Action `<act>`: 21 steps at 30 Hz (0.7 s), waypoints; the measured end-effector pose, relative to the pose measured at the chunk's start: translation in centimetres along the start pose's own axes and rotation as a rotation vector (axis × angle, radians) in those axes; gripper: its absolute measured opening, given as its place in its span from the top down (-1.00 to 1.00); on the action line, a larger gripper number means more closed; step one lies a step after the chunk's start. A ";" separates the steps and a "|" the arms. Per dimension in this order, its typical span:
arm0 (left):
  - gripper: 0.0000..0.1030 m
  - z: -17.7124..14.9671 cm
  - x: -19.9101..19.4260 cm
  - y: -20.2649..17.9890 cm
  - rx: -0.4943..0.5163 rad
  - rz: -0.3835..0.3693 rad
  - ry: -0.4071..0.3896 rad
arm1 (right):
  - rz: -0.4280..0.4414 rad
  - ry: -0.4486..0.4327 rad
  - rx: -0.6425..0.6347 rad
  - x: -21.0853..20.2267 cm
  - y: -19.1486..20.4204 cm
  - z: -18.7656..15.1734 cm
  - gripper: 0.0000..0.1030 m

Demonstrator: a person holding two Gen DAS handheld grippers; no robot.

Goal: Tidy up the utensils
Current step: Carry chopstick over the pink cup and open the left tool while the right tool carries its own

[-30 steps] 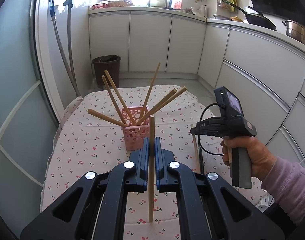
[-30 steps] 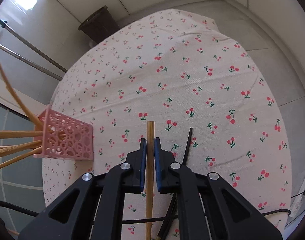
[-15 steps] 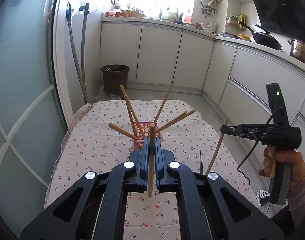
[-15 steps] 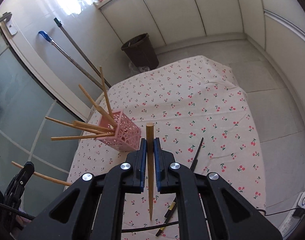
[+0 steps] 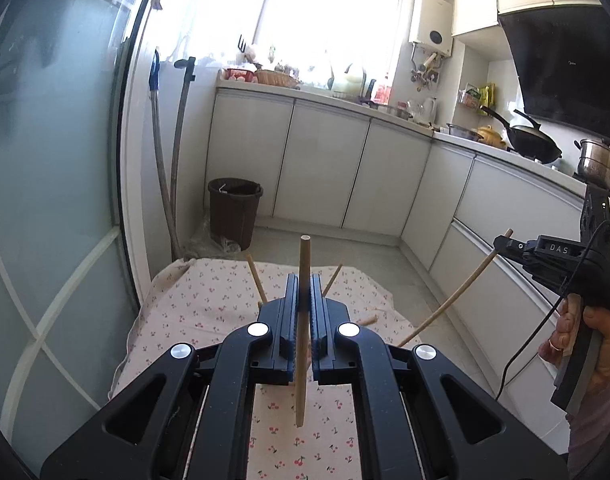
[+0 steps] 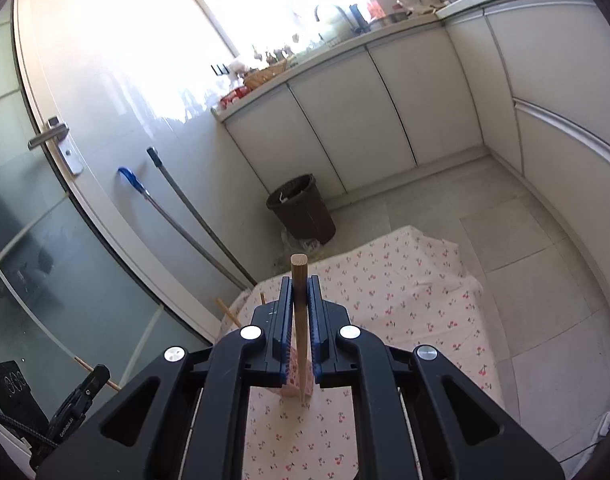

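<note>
My left gripper (image 5: 303,292) is shut on a wooden chopstick (image 5: 303,264) and holds it upright, well above the cherry-print table (image 5: 193,312). My right gripper (image 6: 299,294) is shut on another wooden chopstick (image 6: 299,280), also upright. The right gripper also shows in the left wrist view (image 5: 505,245), high at the right, its chopstick (image 5: 453,300) slanting down. The pink holder is mostly hidden behind the jaws; a corner of it (image 6: 289,390) shows, and tips of chopsticks in it (image 5: 253,276) poke up.
A dark bin (image 5: 235,212) stands on the floor beyond the table. Mop handles (image 5: 165,184) lean on the glass door at the left. White cabinets (image 5: 325,176) and a worktop with pots line the back and right. The left gripper's body (image 6: 77,400) shows low left.
Both grippers have risen and tilted up, so the table and pink holder dropped low in view. Each still holds its chopstick.
</note>
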State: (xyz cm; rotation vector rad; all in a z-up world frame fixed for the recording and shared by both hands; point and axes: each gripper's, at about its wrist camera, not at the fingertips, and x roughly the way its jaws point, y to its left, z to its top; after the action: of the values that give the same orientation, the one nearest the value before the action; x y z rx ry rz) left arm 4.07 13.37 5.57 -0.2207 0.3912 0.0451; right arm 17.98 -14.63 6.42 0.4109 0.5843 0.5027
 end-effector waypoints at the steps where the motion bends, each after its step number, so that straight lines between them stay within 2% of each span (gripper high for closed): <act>1: 0.91 0.5 0.1 -0.2 0.004 0.001 -0.011 | 0.007 -0.021 0.003 -0.4 0.3 0.9 0.85; 6: 0.91 3.7 1.1 -1.7 0.026 0.008 -0.085 | 0.061 -0.110 0.022 -1.4 1.5 4.4 0.85; 10: 0.91 4.7 3.0 -2.0 0.032 0.030 -0.122 | 0.097 -0.157 0.032 -1.3 2.8 5.9 0.85; 15: 0.91 4.8 6.5 -1.7 0.027 0.068 -0.113 | 0.089 -0.162 0.013 0.4 4.1 5.9 0.85; 21: 0.86 3.5 10.4 -0.3 -0.013 0.090 -0.074 | 0.087 -0.110 -0.001 3.7 5.4 5.0 0.85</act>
State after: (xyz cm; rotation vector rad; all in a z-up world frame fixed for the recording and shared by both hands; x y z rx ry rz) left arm 15.03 13.84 4.84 -0.2135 0.3274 0.1435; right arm 21.95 -9.35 11.31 0.4614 0.4613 0.5600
